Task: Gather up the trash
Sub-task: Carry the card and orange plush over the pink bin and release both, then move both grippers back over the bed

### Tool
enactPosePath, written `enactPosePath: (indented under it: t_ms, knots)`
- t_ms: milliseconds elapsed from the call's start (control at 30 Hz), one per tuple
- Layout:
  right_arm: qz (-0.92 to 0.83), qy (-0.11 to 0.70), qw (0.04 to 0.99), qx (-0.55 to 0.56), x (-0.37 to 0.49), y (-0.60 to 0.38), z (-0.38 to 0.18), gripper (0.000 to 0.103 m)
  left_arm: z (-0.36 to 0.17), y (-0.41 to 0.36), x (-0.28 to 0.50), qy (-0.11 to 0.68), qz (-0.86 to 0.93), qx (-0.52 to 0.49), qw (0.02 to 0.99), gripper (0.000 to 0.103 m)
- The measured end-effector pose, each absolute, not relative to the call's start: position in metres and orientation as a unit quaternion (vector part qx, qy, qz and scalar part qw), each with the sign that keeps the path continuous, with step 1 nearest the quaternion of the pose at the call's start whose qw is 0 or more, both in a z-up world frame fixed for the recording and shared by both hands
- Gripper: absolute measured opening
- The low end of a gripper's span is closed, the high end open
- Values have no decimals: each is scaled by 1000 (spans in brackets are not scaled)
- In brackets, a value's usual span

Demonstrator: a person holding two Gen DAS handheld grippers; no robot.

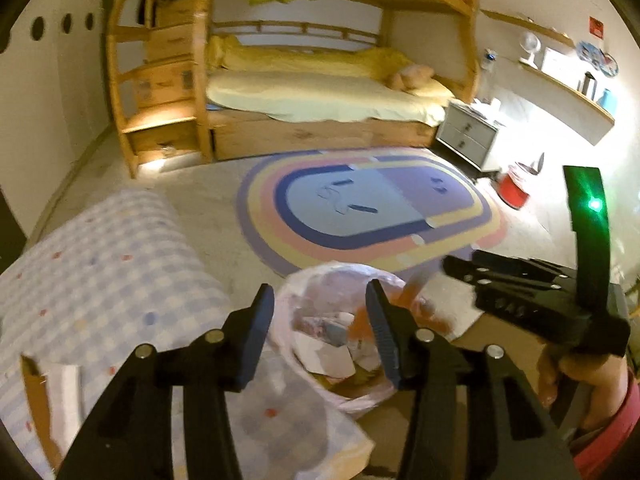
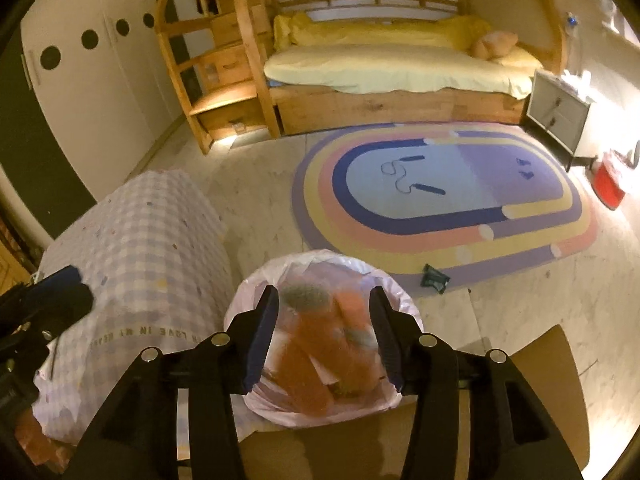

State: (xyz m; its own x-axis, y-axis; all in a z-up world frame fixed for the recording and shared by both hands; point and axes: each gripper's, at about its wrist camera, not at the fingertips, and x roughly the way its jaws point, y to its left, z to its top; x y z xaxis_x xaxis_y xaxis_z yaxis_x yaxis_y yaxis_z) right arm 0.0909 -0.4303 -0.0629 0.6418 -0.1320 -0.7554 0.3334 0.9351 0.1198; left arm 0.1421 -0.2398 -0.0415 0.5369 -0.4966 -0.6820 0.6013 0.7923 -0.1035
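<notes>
Both grippers — left gripper (image 1: 320, 332) and right gripper (image 2: 324, 336) — hover over the lined trash bin (image 2: 320, 280), fingers parted about halfway, gripping nothing; a dark wrapper (image 2: 435, 278) lies at the rug's (image 2: 440, 200) edge.

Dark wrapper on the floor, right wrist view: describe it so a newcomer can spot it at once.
Start at the big oval rainbow rug before the bunk bed. Follow its near edge toward the lined trash bin. The dark green wrapper lies right at that edge, the only small crumpled dark thing there.
</notes>
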Motion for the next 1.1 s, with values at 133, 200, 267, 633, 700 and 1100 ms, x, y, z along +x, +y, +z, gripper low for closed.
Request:
enactPosePath:
  t_ms: [133, 200, 267, 633, 700, 1100]
  knots:
    - [-127, 377, 908, 130, 74, -427, -45, 49, -26, -207, 133, 351, -275, 62, 893, 50]
    - [-120, 356, 918, 126, 59, -415, -31, 49, -21, -190, 127, 348, -254, 59, 900, 51]
    - [-110, 341, 926, 123, 47, -404, -22, 49, -17, -172, 120, 351, -235, 55, 905, 54]
    - [6, 315, 947, 63, 31, -297, 5, 45, -7, -74, 80, 362, -109, 61, 924, 61]
    - [23, 315, 947, 49, 35, -278, 4, 45, -4, -55, 76, 358, -95, 51, 927, 61]
    - [83, 355, 931, 32, 66, -183, -27, 41, -19, 49, 71, 359, -4, 20, 933, 68]
